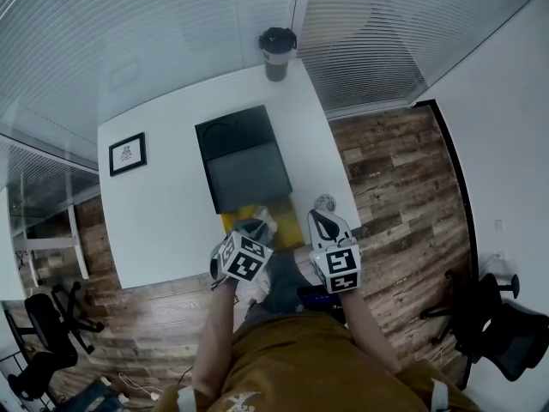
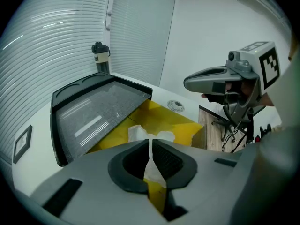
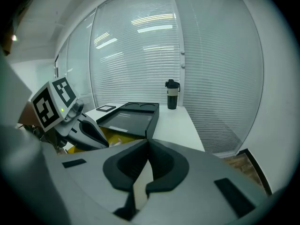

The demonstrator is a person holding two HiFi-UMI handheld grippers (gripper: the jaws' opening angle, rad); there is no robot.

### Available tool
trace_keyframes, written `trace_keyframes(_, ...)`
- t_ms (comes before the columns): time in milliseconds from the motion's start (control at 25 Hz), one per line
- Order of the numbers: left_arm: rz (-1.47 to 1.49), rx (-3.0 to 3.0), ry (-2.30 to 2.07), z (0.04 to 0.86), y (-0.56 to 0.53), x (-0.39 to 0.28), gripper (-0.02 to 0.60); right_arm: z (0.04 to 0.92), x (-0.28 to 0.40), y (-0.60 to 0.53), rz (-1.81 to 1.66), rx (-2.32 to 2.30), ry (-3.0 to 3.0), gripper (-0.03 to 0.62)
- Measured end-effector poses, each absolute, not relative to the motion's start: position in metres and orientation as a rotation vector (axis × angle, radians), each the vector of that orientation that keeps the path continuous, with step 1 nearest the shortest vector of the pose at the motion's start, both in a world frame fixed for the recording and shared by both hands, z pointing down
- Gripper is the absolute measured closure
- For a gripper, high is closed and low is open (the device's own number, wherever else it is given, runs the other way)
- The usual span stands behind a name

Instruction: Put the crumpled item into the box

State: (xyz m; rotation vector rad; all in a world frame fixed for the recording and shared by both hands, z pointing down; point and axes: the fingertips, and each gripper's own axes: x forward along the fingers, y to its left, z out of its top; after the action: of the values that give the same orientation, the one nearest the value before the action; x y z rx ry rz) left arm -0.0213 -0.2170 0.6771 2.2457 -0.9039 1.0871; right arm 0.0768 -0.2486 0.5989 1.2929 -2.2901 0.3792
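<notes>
An open box sits on the white table (image 1: 163,213), its yellow inside (image 1: 290,223) at the near end and its black lid (image 1: 244,157) laid back. The crumpled white item (image 2: 149,134) is just over the yellow inside (image 2: 183,123), and it shows as a pale lump (image 1: 265,222) in the head view. My left gripper (image 2: 151,142) is shut on it, with a strip of the white item pinched between the jaws. My right gripper (image 3: 148,145) is shut on nothing and hovers beside the box's right edge (image 1: 320,216), level with the left gripper (image 1: 250,227).
A black tumbler (image 1: 277,51) stands at the table's far edge. A small framed picture (image 1: 127,154) lies at the left. A small round object (image 1: 324,202) lies by the right gripper. Wooden floor and black office chairs (image 1: 493,316) surround the table.
</notes>
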Motion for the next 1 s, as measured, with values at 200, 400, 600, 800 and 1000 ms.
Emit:
trace_keyframes(200, 1.096, 2.259, -0.91, 0.678, -0.215, -0.02, 0.545, 0.594, 0.079, -0.247, 0.361, 1.303, -2.293, 0.582)
trace_keyframes(400, 1.042, 2.267, -0.948, 0.673, -0.218, -0.022, 0.498, 0.591, 0.08, -0.246, 0.346, 1.3, -2.3, 0.582)
trace_keyframes(600, 0.936, 2.285, -1.027, 0.656, -0.224, -0.028, 0.503, 0.578, 0.076, -0.241, 0.309, 1.294, -2.325, 0.582)
trace_keyframes(800, 0.847, 2.324, -1.139, 0.627, -0.229, -0.038, 0.543, 0.56, 0.067, -0.235, 0.274, 1.282, -2.364, 0.582)
trace_keyframes(1000, 0.626, 2.321, -1.247, 0.589, -0.228, -0.05, 0.557, 0.543, 0.06, -0.231, 0.243, 1.294, -2.411, 0.583)
